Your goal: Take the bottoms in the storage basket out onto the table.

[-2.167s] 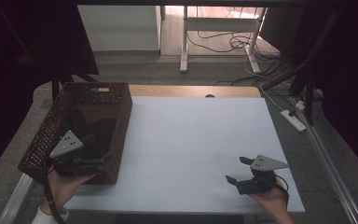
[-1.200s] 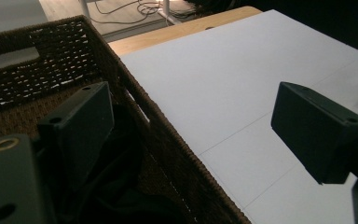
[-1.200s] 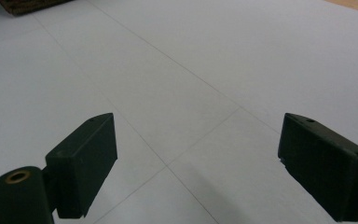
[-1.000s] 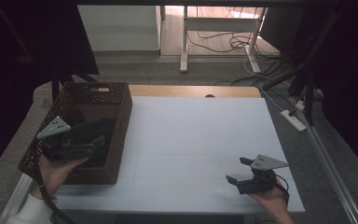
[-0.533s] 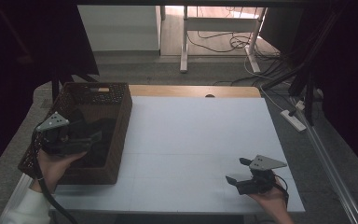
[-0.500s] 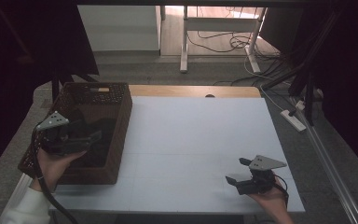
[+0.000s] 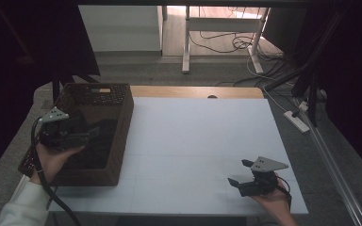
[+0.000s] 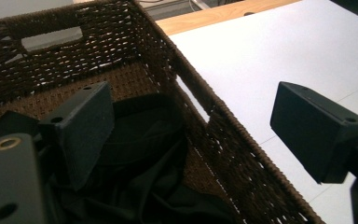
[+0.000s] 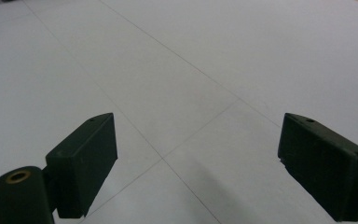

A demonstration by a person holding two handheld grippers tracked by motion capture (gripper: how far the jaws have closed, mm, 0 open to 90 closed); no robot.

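Note:
A brown woven basket [image 7: 118, 117] stands on the left part of the white table [image 7: 202, 136]. A black cloth [image 8: 140, 182] lies crumpled inside it, also seen as the dark cloth [image 7: 99, 141] in the high view. My left gripper [image 7: 90, 134] hangs over the basket's left half, and in the left gripper view this gripper [image 8: 200, 128] is open with nothing held. One jaw is over the cloth and the other past the basket's right wall [image 8: 223, 140]. My right gripper [image 7: 239, 173] rests low near the table's front right, where it [image 9: 196, 158] stands open over bare tabletop.
A wooden strip [image 7: 193, 92] runs along the table's far edge. Beyond it are desk legs and loose cables [image 7: 226, 42] on the floor, and a power strip [image 7: 298, 121] lies to the right of the table. The basket's far wall has a handle slot [image 8: 51, 37].
My left gripper has drifted left and away from the table's front edge, over the basket, still open. The right gripper has stayed in place.

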